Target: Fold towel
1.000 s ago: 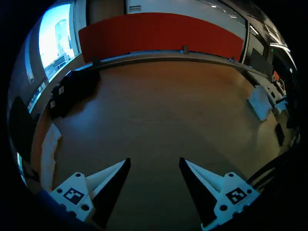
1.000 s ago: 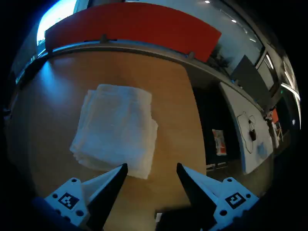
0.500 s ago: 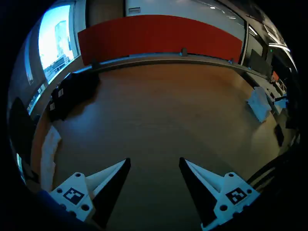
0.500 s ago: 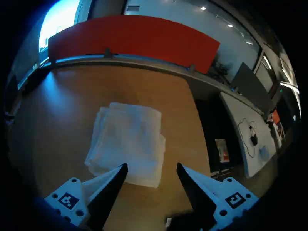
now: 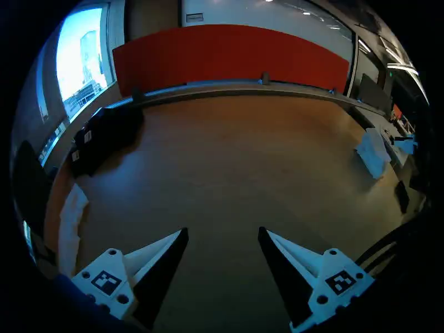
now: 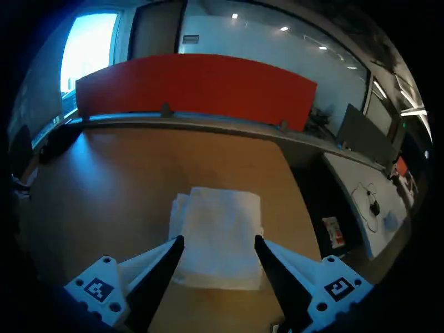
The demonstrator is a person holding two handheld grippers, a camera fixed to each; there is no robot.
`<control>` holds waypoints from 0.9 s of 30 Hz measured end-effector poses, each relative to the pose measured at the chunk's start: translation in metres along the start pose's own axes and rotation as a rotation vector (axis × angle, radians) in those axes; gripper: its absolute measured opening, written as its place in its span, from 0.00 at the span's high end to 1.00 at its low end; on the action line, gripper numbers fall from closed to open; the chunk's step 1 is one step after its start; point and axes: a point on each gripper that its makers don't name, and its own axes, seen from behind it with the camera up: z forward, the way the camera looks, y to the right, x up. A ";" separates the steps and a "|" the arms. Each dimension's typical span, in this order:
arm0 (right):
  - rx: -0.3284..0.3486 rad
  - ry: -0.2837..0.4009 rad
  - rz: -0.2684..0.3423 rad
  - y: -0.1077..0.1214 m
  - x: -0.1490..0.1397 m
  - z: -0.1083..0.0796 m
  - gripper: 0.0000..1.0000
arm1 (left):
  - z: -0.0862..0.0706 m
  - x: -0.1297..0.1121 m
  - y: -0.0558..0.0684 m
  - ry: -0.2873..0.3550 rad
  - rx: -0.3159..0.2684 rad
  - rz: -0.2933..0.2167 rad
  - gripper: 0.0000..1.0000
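The towel [image 6: 219, 222] lies on the wooden tabletop [image 6: 111, 177] as a compact, many-layered rectangle, its near edge just past the tips of the right gripper [image 6: 218, 238]. It looks folded close to done, so what remains is probably one last fold or a squaring-up. To do that cleanly, the right fingers should come down on a near corner and pinch every layer together, not only the top one, or the stack will fan out. The corner should be lifted just enough to clear the cloth below, carried straight over to the far edge, and the edges matched before letting go. The other near corner wants the second gripper, which at present is well off to the side.

The right gripper hangs above the tabletop, tipped forward and down toward the towel, fingers spread wide and empty. The left gripper [image 5: 222, 230] points across bare tabletop [image 5: 233, 155], its fingers likewise parted with nothing between them – a pale cloth [image 5: 374, 155], possibly the same towel, sits far to its right
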 end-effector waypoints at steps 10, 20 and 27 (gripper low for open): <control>-0.001 0.135 0.095 -0.020 0.026 -0.005 0.02 | -0.001 0.006 -0.003 0.021 0.008 -0.012 0.07; 0.008 0.194 0.100 -0.032 0.040 -0.006 0.02 | 0.001 0.020 -0.008 0.066 0.018 -0.029 0.06; 0.003 0.255 0.101 -0.040 0.058 -0.012 0.02 | 0.000 0.044 -0.014 0.157 0.032 -0.067 0.07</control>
